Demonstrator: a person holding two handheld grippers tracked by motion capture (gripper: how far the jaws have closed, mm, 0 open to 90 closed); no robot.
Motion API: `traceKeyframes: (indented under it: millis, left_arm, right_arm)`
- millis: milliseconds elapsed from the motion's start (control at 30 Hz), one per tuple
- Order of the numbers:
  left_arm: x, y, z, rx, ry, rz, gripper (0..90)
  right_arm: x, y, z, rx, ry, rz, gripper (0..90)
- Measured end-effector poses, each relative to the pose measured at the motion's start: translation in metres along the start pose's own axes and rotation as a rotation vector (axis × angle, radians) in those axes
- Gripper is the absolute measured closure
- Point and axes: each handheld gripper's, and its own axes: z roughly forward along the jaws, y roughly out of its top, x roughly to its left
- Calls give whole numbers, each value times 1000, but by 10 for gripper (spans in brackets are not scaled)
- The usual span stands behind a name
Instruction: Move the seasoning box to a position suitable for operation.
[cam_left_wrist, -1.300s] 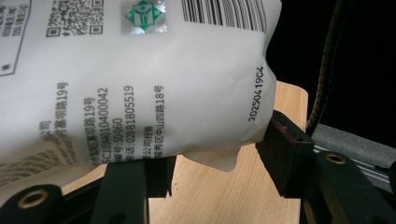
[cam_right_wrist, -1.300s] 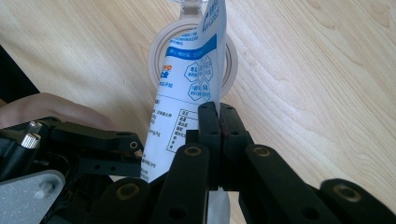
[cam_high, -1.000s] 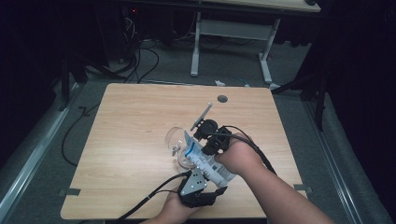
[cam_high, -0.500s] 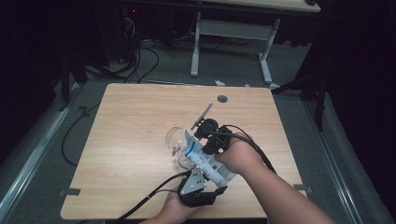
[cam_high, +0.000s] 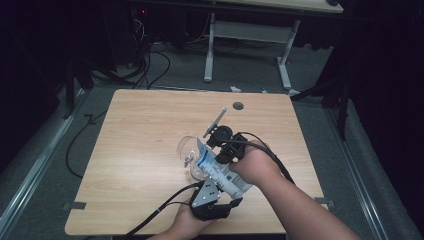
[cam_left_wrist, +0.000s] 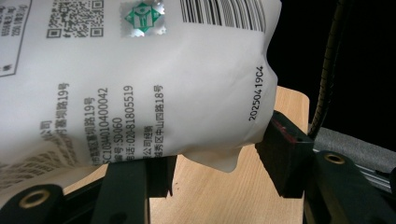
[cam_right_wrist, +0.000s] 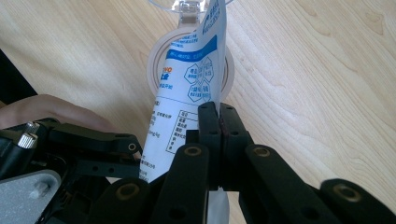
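Observation:
A white pouch (cam_high: 215, 169) with blue print and black text is held tilted between both grippers, its upper end over a clear glass jar (cam_high: 186, 149). In the right gripper view the pouch (cam_right_wrist: 187, 79) hangs over the jar's round mouth (cam_right_wrist: 156, 60). My right gripper (cam_right_wrist: 219, 119) is shut on the pouch's side edge, and in the high view it (cam_high: 219, 156) sits at mid-table. My left gripper (cam_high: 226, 192) holds the pouch's lower end near the front edge. In the left gripper view the bulging pouch (cam_left_wrist: 140, 84) fills the space between my left gripper's (cam_left_wrist: 217, 158) jaws.
The wooden table (cam_high: 150, 115) has a round cable hole (cam_high: 238, 106) near its far edge. Black cables (cam_high: 165, 207) trail from the grippers over the front edge. Behind the table stand a desk frame's white legs (cam_high: 285, 65), with loose cables on the grey floor (cam_high: 145, 65).

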Motion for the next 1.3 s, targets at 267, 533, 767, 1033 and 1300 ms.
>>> traceKeyframes:
  millis: [267, 533, 767, 1033, 1300]
  left_arm:
    - [1, 0, 1, -2, -3, -1, 504]
    - [1, 0, 2, -3, -5, -3, 505]
    - [1, 0, 2, -6, -6, -4, 508]
    - [2, 0, 2, -10, -8, -3, 510]
    - [2, 0, 1, -8, -9, 2, 511]
  right_arm:
    - [0, 1, 0, 2, -6, -4, 900]
    - [2, 2, 1, 9, -7, -9, 900]
    - [4, 4, 1, 8, -7, -15, 900]
    - [4, 5, 1, 9, -9, -17, 900]
    - [4, 4, 0, 6, -8, -14, 900]
